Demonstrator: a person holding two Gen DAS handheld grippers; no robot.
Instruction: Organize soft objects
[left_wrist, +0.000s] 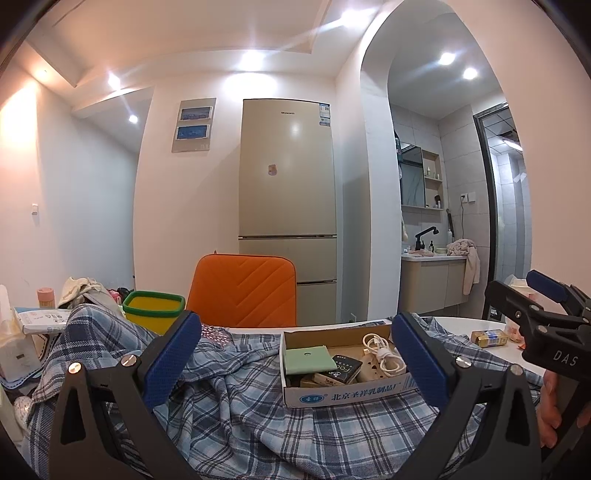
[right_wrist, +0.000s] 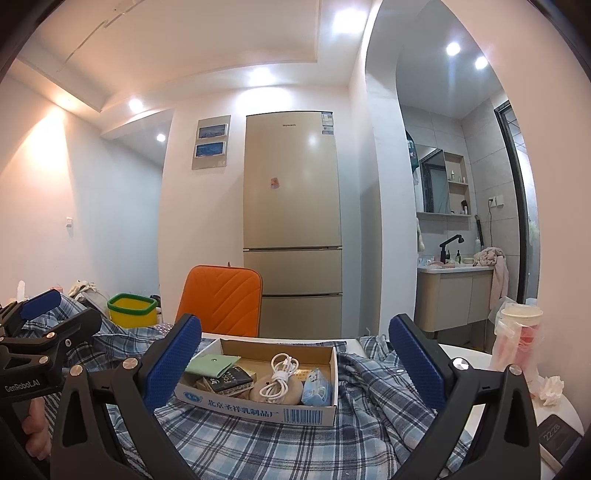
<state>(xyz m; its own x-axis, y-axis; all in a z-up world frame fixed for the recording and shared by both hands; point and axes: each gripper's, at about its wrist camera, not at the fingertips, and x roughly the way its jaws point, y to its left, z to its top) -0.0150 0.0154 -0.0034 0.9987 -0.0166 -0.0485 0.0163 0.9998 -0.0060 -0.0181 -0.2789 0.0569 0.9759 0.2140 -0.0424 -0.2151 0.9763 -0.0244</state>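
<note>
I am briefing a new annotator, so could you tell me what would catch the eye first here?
A rumpled blue plaid cloth covers the table, with an open cardboard box of small items on it. Behind stands an orange padded chair. Both grippers, left and right, are open above the cloth.

Straight ahead of your left gripper the open cardboard box sat on the rumpled plaid cloth, filling much of the gap between the spread fingers. The nearer cloth lay free of objects, so you had room to come down there. To your left, a yellow bin and piled clutter crowded the tabletop edge. An orange chair back rose behind the box. On your right, the other gripper had a lidded cup, crumpled tissue and a phone closing off that side of the tabletop.
</note>
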